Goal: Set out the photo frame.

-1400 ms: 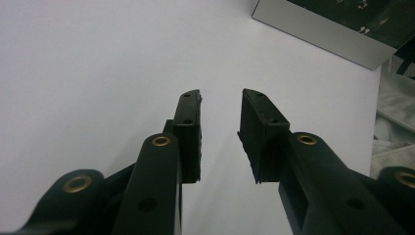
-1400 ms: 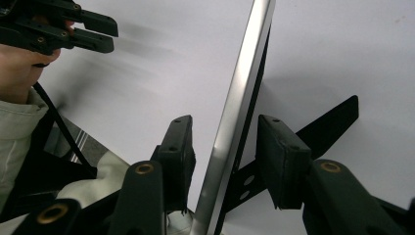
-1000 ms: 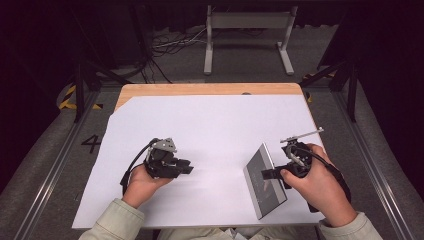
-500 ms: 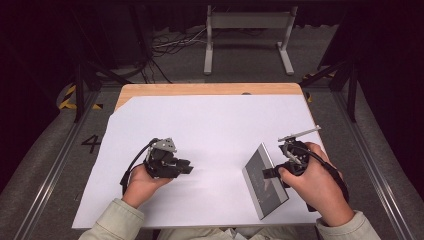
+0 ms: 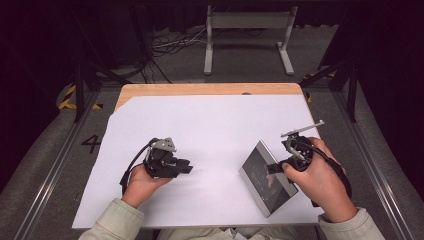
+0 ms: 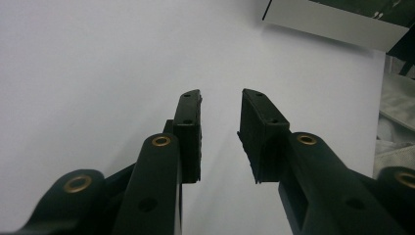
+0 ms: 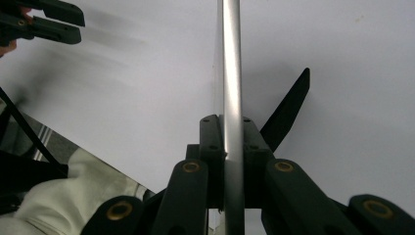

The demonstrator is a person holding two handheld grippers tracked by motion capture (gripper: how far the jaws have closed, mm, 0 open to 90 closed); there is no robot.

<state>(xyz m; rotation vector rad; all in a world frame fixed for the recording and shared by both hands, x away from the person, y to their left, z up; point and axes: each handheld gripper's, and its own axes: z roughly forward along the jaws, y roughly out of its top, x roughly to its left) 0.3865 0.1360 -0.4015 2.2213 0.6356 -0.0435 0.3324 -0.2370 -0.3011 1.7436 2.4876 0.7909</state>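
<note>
While the white sheet is taken as the landmark, the scene is read from left to right:

Left gripper: seen over the sheet's near-left part, jaws spread with nothing between them, pointed across the sheet toward the panel.

Flat panel: a thin silver-edged plate with a dark face, found on the sheet's near-right part, tilted up on one long edge.

Long axis: run from the sheet's middle toward its near-right corner.

Right gripper: jaws just closed in, now pinched on the panel's thin edge at its right side.

Step in hand: judged to be the securing of a grip on the panel.

Next move: a steady lift is called for, the edge kept square between the pads.
</note>
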